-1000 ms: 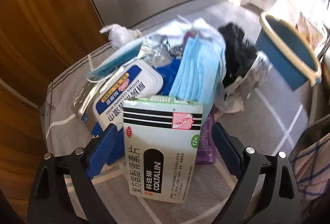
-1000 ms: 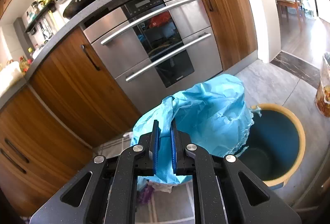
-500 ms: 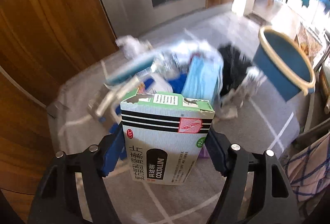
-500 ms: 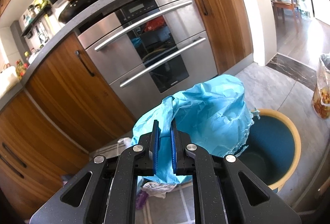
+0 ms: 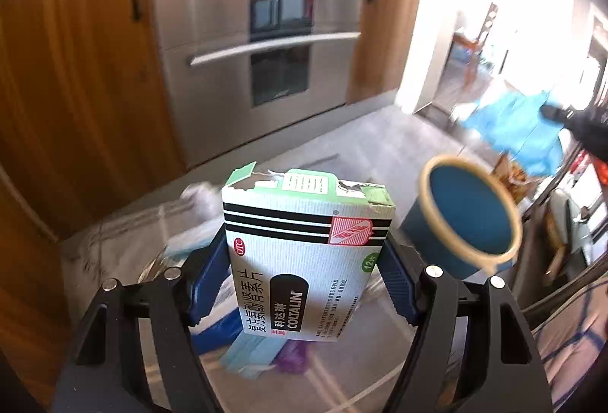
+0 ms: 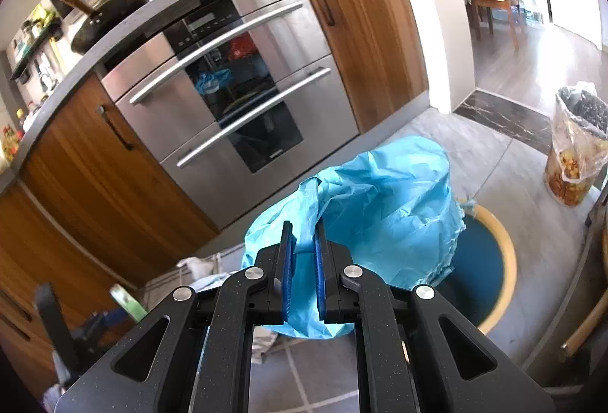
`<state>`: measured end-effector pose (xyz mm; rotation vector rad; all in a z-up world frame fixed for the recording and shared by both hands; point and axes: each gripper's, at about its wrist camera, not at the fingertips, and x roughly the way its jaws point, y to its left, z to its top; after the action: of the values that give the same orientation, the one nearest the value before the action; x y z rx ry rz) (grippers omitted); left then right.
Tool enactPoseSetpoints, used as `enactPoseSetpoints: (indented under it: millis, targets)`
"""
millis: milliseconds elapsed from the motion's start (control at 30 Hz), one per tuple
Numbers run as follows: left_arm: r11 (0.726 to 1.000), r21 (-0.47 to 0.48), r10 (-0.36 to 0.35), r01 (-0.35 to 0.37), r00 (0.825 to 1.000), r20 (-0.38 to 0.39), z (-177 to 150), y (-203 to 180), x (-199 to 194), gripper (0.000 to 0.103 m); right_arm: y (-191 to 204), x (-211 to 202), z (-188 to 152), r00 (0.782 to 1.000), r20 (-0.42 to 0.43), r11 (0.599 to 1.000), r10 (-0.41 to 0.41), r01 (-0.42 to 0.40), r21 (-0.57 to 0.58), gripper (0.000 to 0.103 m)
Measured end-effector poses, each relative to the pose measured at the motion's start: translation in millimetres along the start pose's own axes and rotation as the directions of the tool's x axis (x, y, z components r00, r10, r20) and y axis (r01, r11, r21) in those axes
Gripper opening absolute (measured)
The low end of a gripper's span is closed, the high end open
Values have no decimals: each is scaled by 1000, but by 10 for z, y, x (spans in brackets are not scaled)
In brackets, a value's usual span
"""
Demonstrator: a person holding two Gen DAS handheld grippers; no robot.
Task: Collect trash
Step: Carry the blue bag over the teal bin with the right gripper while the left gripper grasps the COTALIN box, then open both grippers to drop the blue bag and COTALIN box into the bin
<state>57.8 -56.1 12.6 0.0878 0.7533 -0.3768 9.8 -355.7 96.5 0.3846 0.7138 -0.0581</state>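
Note:
My left gripper (image 5: 304, 253) is shut on a white and green COLTALIN medicine box (image 5: 304, 261) and holds it up off the floor. Below it lies blurred trash, a blue mask (image 5: 250, 356) and something purple. A blue bin with a yellow rim (image 5: 467, 215) stands to the right. My right gripper (image 6: 303, 234) is shut on a crumpled blue plastic bag (image 6: 380, 207) held above and left of the bin (image 6: 490, 276). The bag also shows at the right of the left wrist view (image 5: 520, 131).
A steel oven (image 6: 243, 82) and wooden cabinets (image 6: 364, 25) stand behind. A lined wastebasket with scraps (image 6: 573, 150) stands at the far right. More trash lies on the striped mat (image 6: 205, 268) at the lower left. A doorway opens to a dining room at the right.
My left gripper closed on the medicine box and lifted it from the pile, tilting upward. My right gripper, still holding the blue bag, drifted slightly.

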Motion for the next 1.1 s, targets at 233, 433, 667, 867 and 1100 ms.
enactPoseSetpoints:
  millis: [233, 433, 667, 867, 1100]
  targets:
    - [986, 40, -164, 162, 985, 56, 355, -507, 81, 72, -445, 86, 83, 992, -57, 993, -115, 114, -17, 11]
    - [962, 107, -260, 251, 962, 83, 640, -955, 300, 72, -756, 261, 92, 979, -124, 987, -159, 158, -20, 11]
    - [931, 158, -344, 329, 936, 81, 698, -1470, 662, 72, -1079, 644, 97, 950, -231, 977, -209, 213, -8, 11]
    - [910, 166, -386, 379, 922, 11, 494, -1813, 1079, 72, -1097, 884, -31, 907, -336, 965, -255, 263, -23, 11]
    - [892, 173, -415, 418, 908, -58, 306, -1978, 1448, 72, -1240, 1035, -167, 860, -439, 953, -260, 300, 24, 12]
